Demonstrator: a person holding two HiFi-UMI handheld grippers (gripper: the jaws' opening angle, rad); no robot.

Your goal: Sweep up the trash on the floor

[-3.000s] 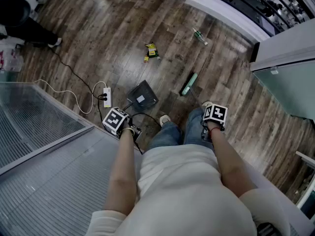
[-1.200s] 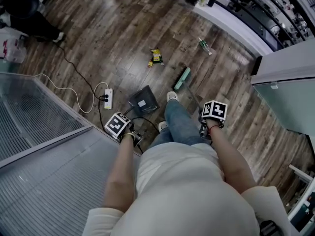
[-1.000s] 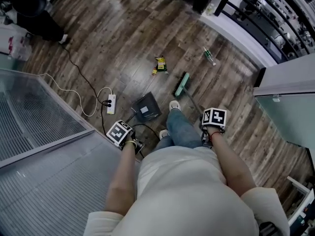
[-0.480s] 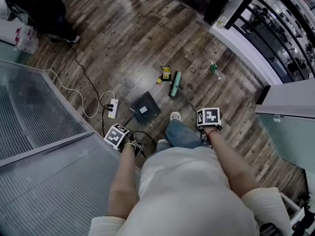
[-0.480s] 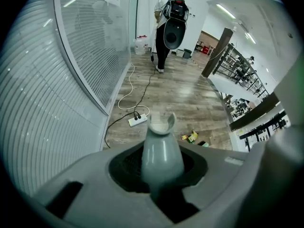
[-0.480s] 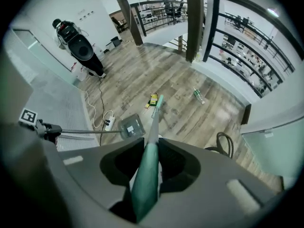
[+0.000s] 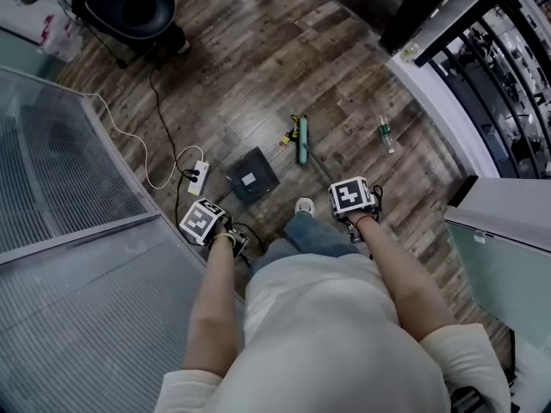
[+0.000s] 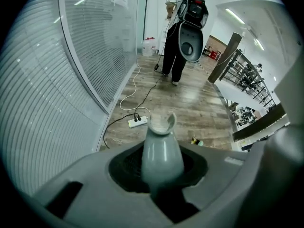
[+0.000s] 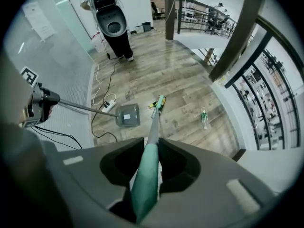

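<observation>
My right gripper is shut on the green broom handle. The handle runs down to the green broom head, which rests against a yellow wrapper on the wood floor. My left gripper is shut on the grey dustpan handle. The grey dustpan sits on the floor left of the broom head, also seen as the dustpan in the right gripper view. A green-labelled bottle lies to the right, apart from the broom.
A white power strip with cables lies left of the dustpan. A glass partition fills the left side. A person with a backpack stands further along. A railing and white ledge border the right.
The broom head has swung left across the floor and now touches the yellow wrapper. I have stepped forward; the dustpan stays beside the power strip.
</observation>
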